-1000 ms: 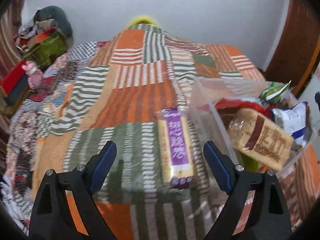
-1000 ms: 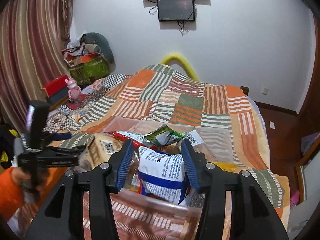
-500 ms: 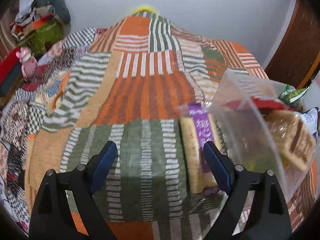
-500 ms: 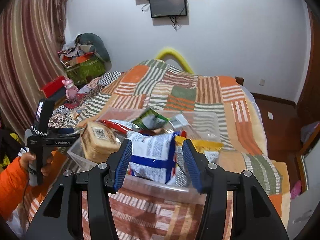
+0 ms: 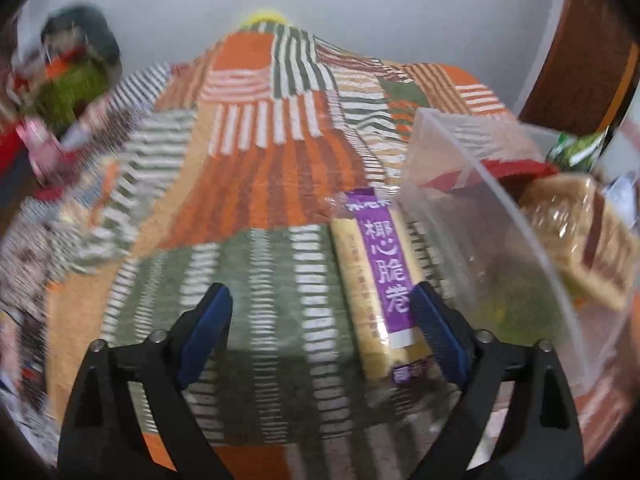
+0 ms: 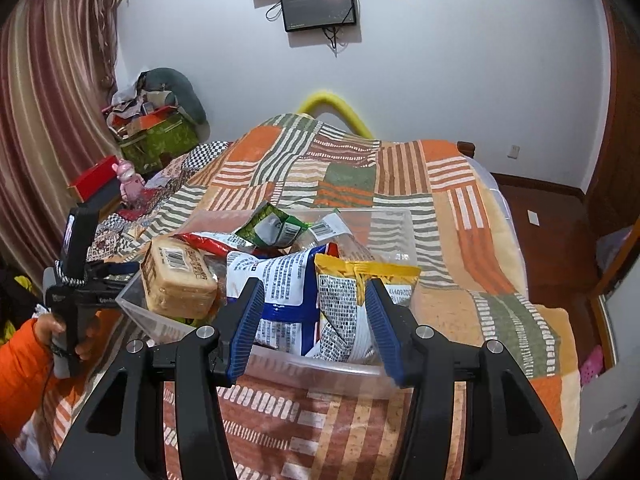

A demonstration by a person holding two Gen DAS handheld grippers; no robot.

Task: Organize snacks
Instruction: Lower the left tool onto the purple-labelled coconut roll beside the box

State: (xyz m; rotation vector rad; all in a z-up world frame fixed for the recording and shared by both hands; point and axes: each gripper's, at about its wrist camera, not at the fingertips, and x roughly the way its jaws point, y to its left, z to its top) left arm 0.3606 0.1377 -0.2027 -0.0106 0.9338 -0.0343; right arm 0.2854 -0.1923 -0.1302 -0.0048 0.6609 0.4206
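Left gripper (image 5: pixel 320 328): fingers spread wide, nothing between them, hovering low over the patchwork bedspread (image 5: pixel 256 184). Right-hand finger (image 5: pixel 438 332) just beside the near end of the purple-labelled wafer pack (image 5: pixel 380 280), apparently not touching. Pack lying flat on the bed, lengthwise away from the camera, its far side close against the wall of the clear plastic bin (image 5: pixel 480 184); contact hard to tell through the blur.

Right gripper (image 6: pixel 312 320): fingers parted wide, holding nothing, hanging just above the near rim of the bin (image 6: pixel 320 372). Beyond the tips, upright in the bin, a white-and-blue bag (image 6: pixel 276 292) and a yellow-topped bag (image 6: pixel 360 280); further left a tan cracker pack (image 6: pixel 176 276) sticking up over the rim, and behind it a red pack (image 6: pixel 204 238) and a green packet (image 6: pixel 272 228).

Step in hand, by the look of it: fetching the last loose snack, the wafer pack, for the bin. Next move likely calls for shifting the left gripper rightward to straddle the pack across its narrow width, closing gently on crushable contents, then lifting over the bin wall without catching the rim.
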